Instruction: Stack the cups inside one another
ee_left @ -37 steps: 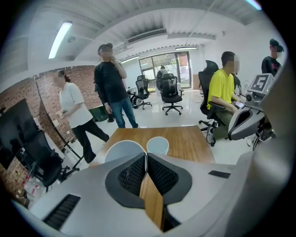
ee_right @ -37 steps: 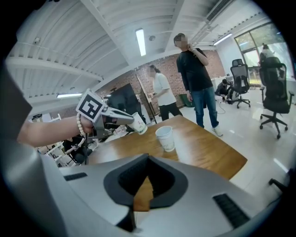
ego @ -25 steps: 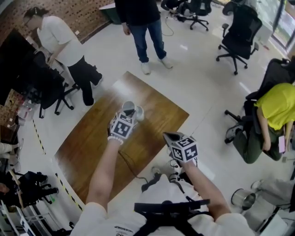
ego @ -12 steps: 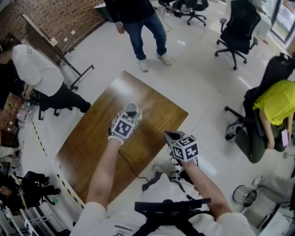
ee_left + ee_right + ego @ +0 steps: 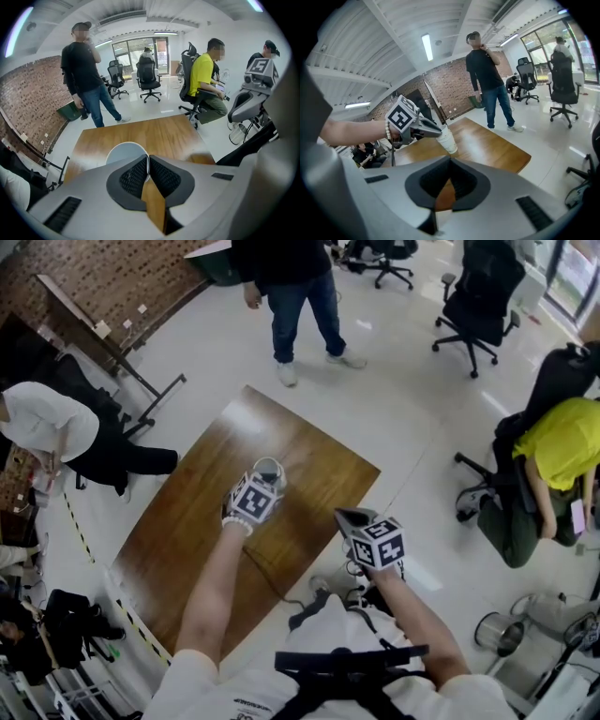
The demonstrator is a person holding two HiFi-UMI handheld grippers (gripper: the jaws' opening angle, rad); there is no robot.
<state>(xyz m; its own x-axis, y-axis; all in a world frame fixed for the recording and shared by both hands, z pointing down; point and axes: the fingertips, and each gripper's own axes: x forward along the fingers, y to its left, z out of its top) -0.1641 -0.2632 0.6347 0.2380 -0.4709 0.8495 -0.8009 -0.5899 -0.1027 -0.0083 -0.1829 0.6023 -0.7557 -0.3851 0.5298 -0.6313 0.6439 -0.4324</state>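
Note:
A stack of white cups (image 5: 448, 138) is at the middle of the brown wooden table (image 5: 197, 512), one nested in the other. My left gripper (image 5: 148, 164) is shut on the rim of the top cup (image 5: 124, 151), one pad inside and one outside. In the head view the cup (image 5: 269, 468) shows just beyond the left gripper (image 5: 262, 486). My right gripper (image 5: 450, 161) hangs off the table's near right edge, away from the cups, its jaws together on nothing; the head view shows the right gripper (image 5: 352, 518) there too.
A person in dark clothes (image 5: 291, 277) stands beyond the table's far end. Office chairs (image 5: 473, 296) and a seated person in yellow (image 5: 558, 451) are at the right. Another person (image 5: 56, 432) bends over at the left. A black cable (image 5: 272, 587) runs off the table's near edge.
My left gripper has sunk with its cup. Two cups showed side by side a second ago; now they read as one stack. The right gripper has kept still. Bystanders at the left have shifted.

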